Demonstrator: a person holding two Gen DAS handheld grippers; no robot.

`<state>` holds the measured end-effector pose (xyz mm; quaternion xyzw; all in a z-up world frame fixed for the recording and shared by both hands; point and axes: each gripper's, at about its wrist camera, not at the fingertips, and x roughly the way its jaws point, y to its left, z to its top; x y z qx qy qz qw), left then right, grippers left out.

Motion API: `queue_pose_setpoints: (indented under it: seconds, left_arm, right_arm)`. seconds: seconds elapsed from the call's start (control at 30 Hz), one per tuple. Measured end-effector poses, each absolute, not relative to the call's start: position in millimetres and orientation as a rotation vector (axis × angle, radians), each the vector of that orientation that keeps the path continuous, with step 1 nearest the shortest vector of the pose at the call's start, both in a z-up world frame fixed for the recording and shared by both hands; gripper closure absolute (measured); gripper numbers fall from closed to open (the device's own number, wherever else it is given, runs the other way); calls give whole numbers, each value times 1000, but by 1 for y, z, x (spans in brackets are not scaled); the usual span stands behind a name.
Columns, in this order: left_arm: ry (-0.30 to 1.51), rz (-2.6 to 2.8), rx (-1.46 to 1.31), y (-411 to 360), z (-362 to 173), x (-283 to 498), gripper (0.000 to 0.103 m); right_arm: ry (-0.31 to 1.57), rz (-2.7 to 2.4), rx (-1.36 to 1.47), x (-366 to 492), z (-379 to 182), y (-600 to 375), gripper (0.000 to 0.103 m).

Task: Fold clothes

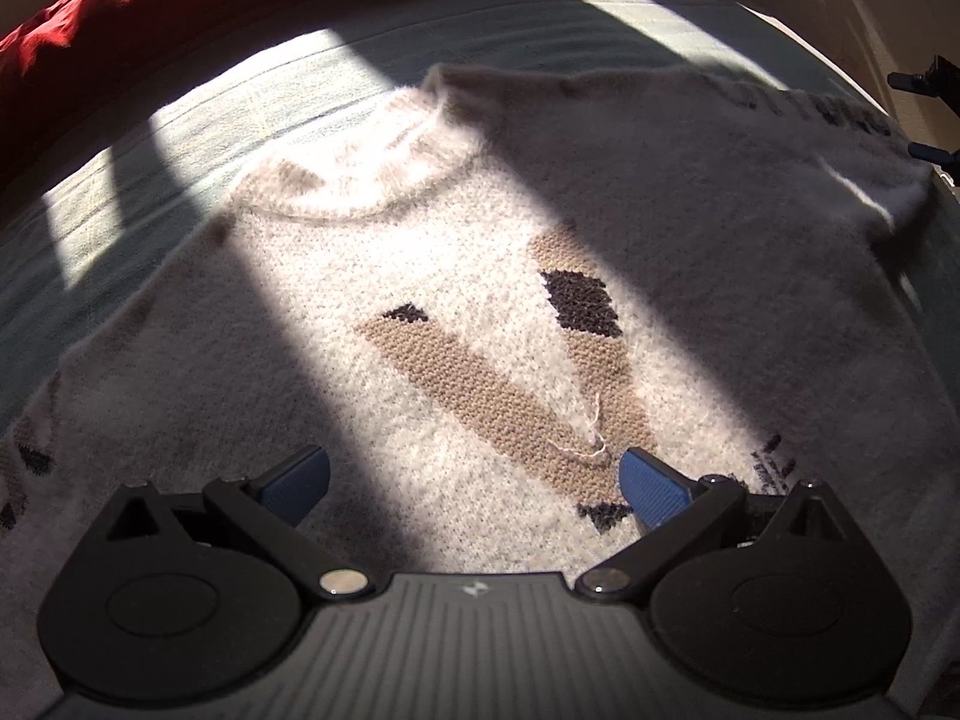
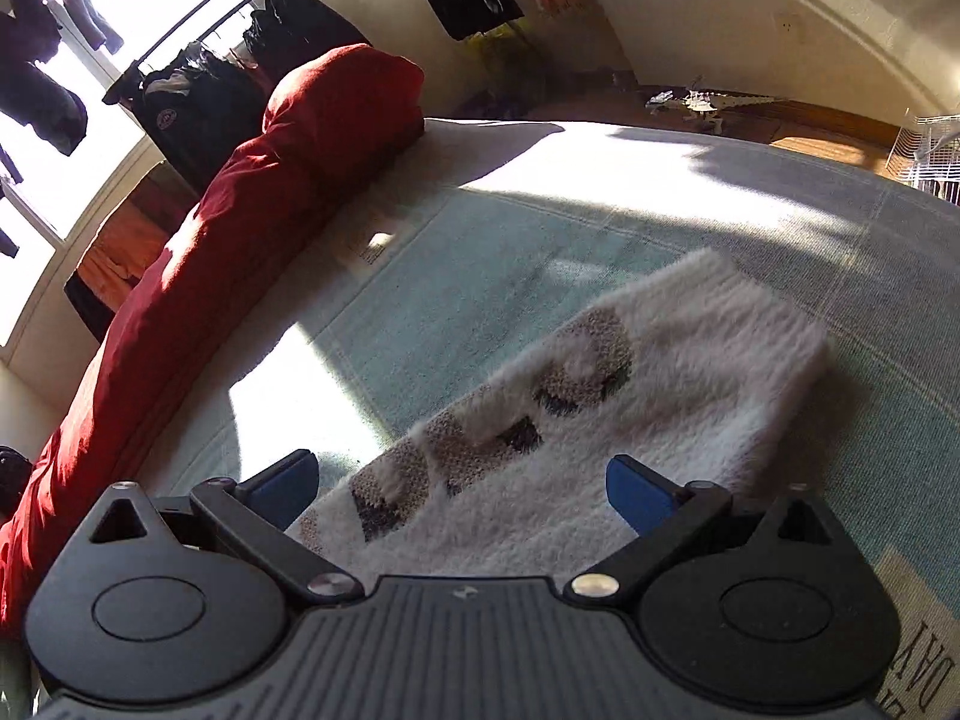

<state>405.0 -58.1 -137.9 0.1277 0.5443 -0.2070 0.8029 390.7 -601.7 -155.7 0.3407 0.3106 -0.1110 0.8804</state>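
Note:
A fuzzy cream sweater (image 1: 480, 276) with tan and dark knit patches lies spread on a pale green bed cover (image 1: 198, 102), its neckline toward the upper left. My left gripper (image 1: 474, 483) hovers over the sweater's body, open, with nothing between its blue pads. In the right wrist view a sleeve (image 2: 648, 384) of the same sweater stretches away across the cover (image 2: 480, 264). My right gripper (image 2: 462, 486) is open just above the near end of that sleeve. The other gripper's black parts (image 1: 927, 84) show at the far right edge of the left view.
A long red rolled duvet (image 2: 240, 228) lies along the left side of the bed, also seen as red fabric (image 1: 90, 18). Clothes hang on a rail (image 2: 198, 18) by the window. Wooden floor (image 2: 840, 138) and a white wire rack (image 2: 936, 168) lie beyond the bed.

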Motion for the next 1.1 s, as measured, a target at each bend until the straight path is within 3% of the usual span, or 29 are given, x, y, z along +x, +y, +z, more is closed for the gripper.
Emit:
queue_pose_setpoints:
  seconds: [0.17, 0.3, 0.4, 0.77, 0.9, 1.1]
  left_arm:
    - [1180, -452, 300, -63, -143, 405, 1]
    - [1188, -439, 295, -57, -145, 407, 1]
    - [1189, -420, 284, -52, -145, 408, 1]
    - [1178, -424, 264, -51, -140, 402, 1]
    - [1164, -420, 262, -47, -139, 394, 1]
    - [1155, -405, 259, -38, -142, 383, 1]
  right_arm:
    - [737, -227, 724, 436, -172, -637, 0]
    - [712, -438, 695, 433, -172, -665, 0]
    - [671, -408, 823, 419, -159, -664, 0]
    - [880, 302, 1178, 415, -159, -480, 0]
    - [970, 365, 1025, 417, -162, -416, 0]
    - [1060, 391, 536, 398, -159, -351, 0]
